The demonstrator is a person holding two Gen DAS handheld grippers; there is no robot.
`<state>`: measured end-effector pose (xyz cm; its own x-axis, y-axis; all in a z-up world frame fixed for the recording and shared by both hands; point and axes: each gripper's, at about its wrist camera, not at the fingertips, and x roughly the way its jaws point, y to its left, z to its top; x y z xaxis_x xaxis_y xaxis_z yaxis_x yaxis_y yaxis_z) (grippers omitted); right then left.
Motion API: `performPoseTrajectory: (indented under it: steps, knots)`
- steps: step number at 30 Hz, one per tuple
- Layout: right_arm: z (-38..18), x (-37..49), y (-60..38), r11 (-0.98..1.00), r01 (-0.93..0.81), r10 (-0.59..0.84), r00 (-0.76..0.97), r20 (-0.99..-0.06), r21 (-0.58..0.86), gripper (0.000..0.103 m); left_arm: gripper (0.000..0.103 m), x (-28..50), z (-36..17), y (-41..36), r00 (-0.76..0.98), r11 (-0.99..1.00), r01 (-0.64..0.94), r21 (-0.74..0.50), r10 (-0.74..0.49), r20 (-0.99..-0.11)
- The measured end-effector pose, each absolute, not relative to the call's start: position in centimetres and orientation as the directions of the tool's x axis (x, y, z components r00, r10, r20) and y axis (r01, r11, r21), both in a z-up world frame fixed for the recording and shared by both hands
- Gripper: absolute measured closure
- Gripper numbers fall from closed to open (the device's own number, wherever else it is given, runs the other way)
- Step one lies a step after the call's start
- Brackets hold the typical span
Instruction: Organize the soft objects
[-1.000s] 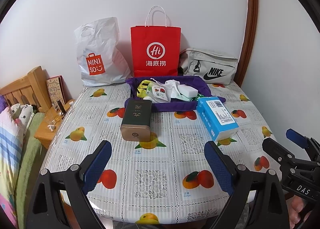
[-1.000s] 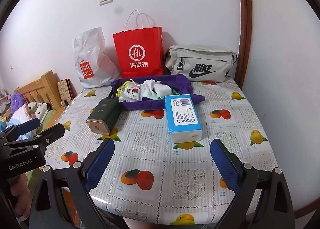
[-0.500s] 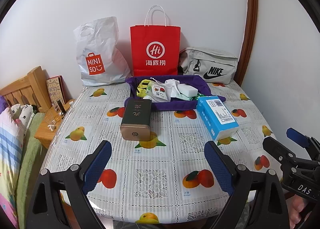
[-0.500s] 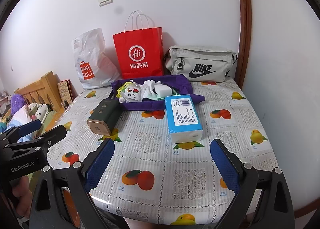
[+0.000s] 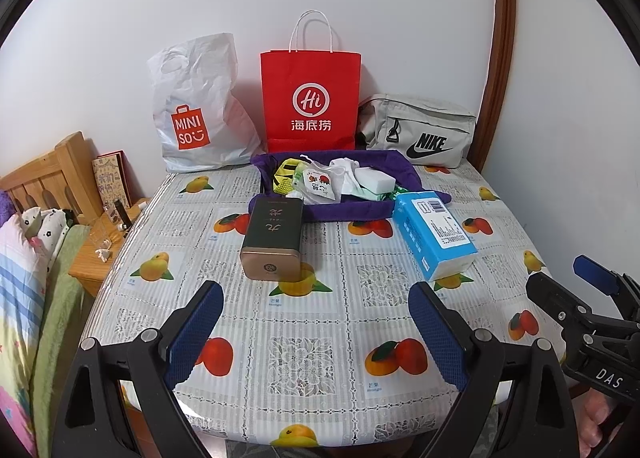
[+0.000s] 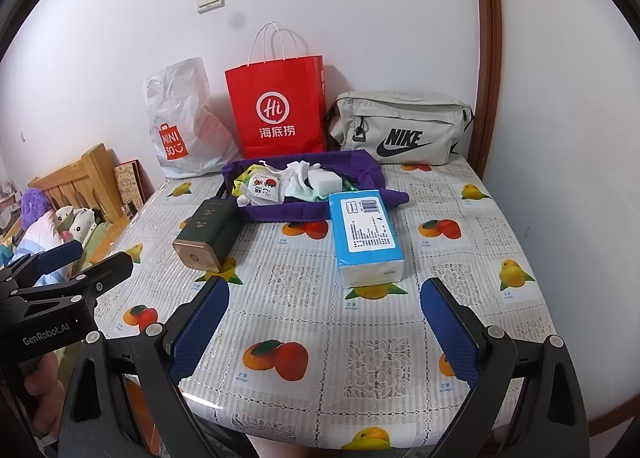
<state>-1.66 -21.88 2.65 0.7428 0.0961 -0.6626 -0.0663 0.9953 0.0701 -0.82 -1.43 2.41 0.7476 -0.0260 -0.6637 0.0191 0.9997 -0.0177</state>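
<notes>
A purple cloth tray (image 5: 404,168) (image 6: 372,170) lies at the back of the table and holds small soft items: a white sponge (image 5: 374,180) (image 6: 324,179), white socks (image 5: 346,170), a printed pouch (image 5: 318,186) (image 6: 264,190) and a yellow mesh item (image 5: 284,178). In front of it lie a blue tissue pack (image 5: 434,234) (image 6: 366,236) and a dark green tin (image 5: 274,234) (image 6: 208,234). My left gripper (image 5: 316,334) is open and empty over the near table edge. My right gripper (image 6: 324,326) is open and empty too, well short of the tissue pack.
Against the wall stand a white Miniso bag (image 5: 196,110), a red paper bag (image 5: 310,98) and a grey Nike bag (image 5: 420,130). The fruit-print tablecloth (image 5: 304,350) covers the table. A bed and a wooden nightstand (image 5: 96,254) are to the left.
Both grippers have drifted only slightly; the scene sits a touch lower in the views. Nothing on the table has moved, and both grippers stay open.
</notes>
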Motion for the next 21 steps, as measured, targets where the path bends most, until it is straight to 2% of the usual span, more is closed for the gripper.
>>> performPoseTrajectory:
  steps: [21]
  knots:
    - [2.65, -1.64, -22.12, 0.995, -0.065, 0.095, 0.743, -0.663, 0.069, 0.007, 0.009, -0.82, 2.39, -1.35, 0.747, 1.000, 0.021, -0.018, -0.027, -0.664]
